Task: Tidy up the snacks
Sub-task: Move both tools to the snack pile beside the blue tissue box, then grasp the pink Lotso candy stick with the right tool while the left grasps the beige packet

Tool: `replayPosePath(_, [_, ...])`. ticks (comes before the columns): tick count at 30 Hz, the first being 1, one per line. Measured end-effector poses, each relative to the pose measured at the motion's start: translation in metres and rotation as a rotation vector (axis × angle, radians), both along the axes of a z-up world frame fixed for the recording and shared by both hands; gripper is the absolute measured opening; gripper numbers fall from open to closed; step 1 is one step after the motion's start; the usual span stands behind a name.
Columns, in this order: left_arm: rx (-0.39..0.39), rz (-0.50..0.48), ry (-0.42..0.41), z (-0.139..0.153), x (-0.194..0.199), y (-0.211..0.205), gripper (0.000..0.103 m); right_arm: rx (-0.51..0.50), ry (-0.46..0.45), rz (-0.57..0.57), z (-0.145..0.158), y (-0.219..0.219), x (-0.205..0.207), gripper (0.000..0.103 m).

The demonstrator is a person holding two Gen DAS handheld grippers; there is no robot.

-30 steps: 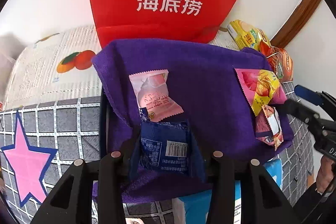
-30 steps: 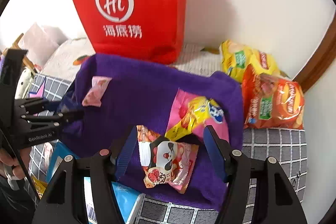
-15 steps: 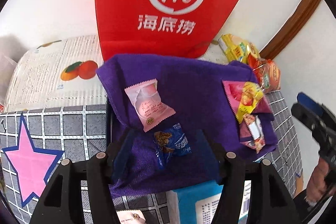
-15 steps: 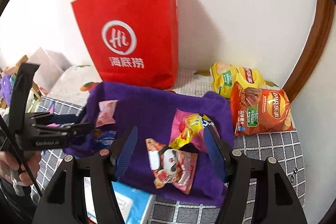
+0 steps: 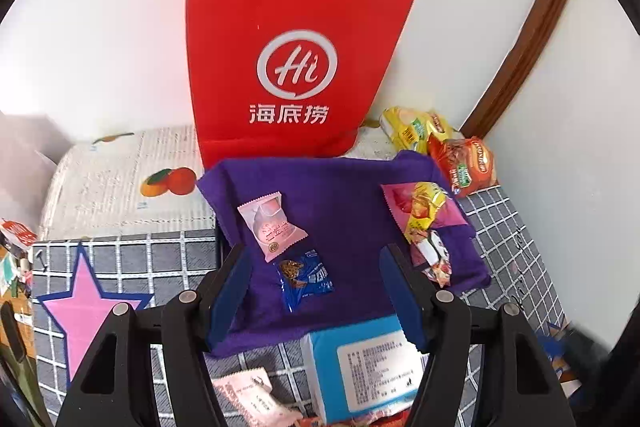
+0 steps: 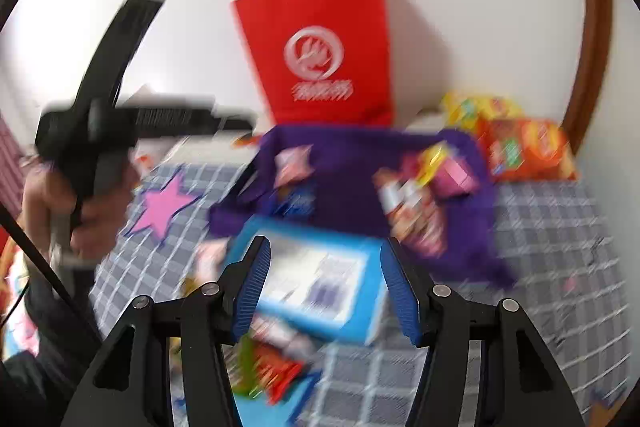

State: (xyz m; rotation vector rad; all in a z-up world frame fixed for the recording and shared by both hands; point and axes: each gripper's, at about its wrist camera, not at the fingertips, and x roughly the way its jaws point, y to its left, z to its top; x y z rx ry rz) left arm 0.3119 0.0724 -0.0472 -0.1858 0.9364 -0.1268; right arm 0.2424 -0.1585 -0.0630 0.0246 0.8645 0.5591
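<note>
A purple towel point(image 5: 344, 203) lies on the checked cover. On it sit a pink snack packet point(image 5: 270, 223), a small blue packet point(image 5: 306, 279), and at the right a pink and yellow packet pile point(image 5: 420, 211) with a cartoon packet point(image 5: 434, 259). My left gripper point(image 5: 316, 301) is open and empty, held back above the towel's near edge. My right gripper point(image 6: 324, 293) is open and empty above a light blue box point(image 6: 316, 287); its view is blurred. The towel point(image 6: 352, 163) and the left gripper's body point(image 6: 120, 119) show there too.
A red paper bag point(image 5: 292, 67) stands against the wall behind the towel. Yellow point(image 5: 412, 127) and orange chip bags point(image 5: 464, 163) lie at the back right. The blue box point(image 5: 360, 367) and loose packets point(image 5: 252, 399) lie in front. A pink star point(image 5: 86, 311) marks the cover at left.
My left gripper opened and let go of the blue packet, which now lies on the towel, then pulled back. My right gripper also pulled back and up from the cartoon packet.
</note>
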Motion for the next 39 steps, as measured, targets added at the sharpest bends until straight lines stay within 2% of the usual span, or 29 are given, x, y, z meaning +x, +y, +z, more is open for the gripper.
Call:
replayPosePath(2, [-0.009,-0.006,-0.004,0.003,-0.012,0.005,0.064,-0.010,0.038,0.012,-0.012,0.005,-0.012,0.059])
replayPosePath(6, [-0.046,0.019,-0.025,0.001,-0.039,0.025,0.064,-0.058,0.068,-0.037,-0.041,0.013,-0.031,0.058])
replayPosePath(11, [-0.102,0.050,-0.029,-0.014,-0.073,0.054,0.064,-0.091,0.095,-0.022,-0.076,0.022,-0.035,0.058])
replayPosePath(13, [-0.097,0.062,-0.030,-0.021,-0.083,0.062,0.064,-0.083,0.119,-0.034,-0.087,0.022,-0.031,0.055])
replayPosePath(16, [-0.090,0.078,-0.020,-0.034,-0.096,0.076,0.064,-0.016,0.152,-0.027,-0.097,0.020,-0.027,0.054])
replayPosePath(19, [-0.099,0.079,-0.012,-0.045,-0.107,0.088,0.064,-0.041,0.160,0.026,-0.108,0.027,-0.025,0.053])
replayPosePath(22, [-0.085,0.091,0.017,-0.058,-0.112,0.095,0.064,-0.004,0.141,0.047,-0.111,0.027,-0.026,0.052])
replayPosePath(24, [-0.092,0.105,0.053,-0.069,-0.112,0.098,0.064,0.022,0.149,0.050,-0.111,0.026,-0.024,0.039])
replayPosePath(25, [-0.098,0.108,0.073,-0.075,-0.111,0.098,0.064,0.038,0.154,0.058,-0.111,0.025,-0.023,0.038])
replayPosePath(26, [-0.104,0.111,0.089,-0.080,-0.110,0.097,0.064,0.046,0.153,0.060,-0.110,0.025,-0.023,0.027])
replayPosePath(27, [-0.110,0.110,0.104,-0.086,-0.109,0.094,0.064,0.045,0.151,0.055,-0.110,0.024,-0.024,0.022])
replayPosePath(32, [-0.121,0.070,0.150,-0.103,-0.099,0.075,0.064,0.079,0.134,0.035,-0.101,0.014,-0.034,0.017])
replayPosePath(39, [-0.054,0.062,0.206,-0.122,-0.081,0.050,0.064,0.119,0.089,-0.052,-0.082,-0.030,-0.055,0.013])
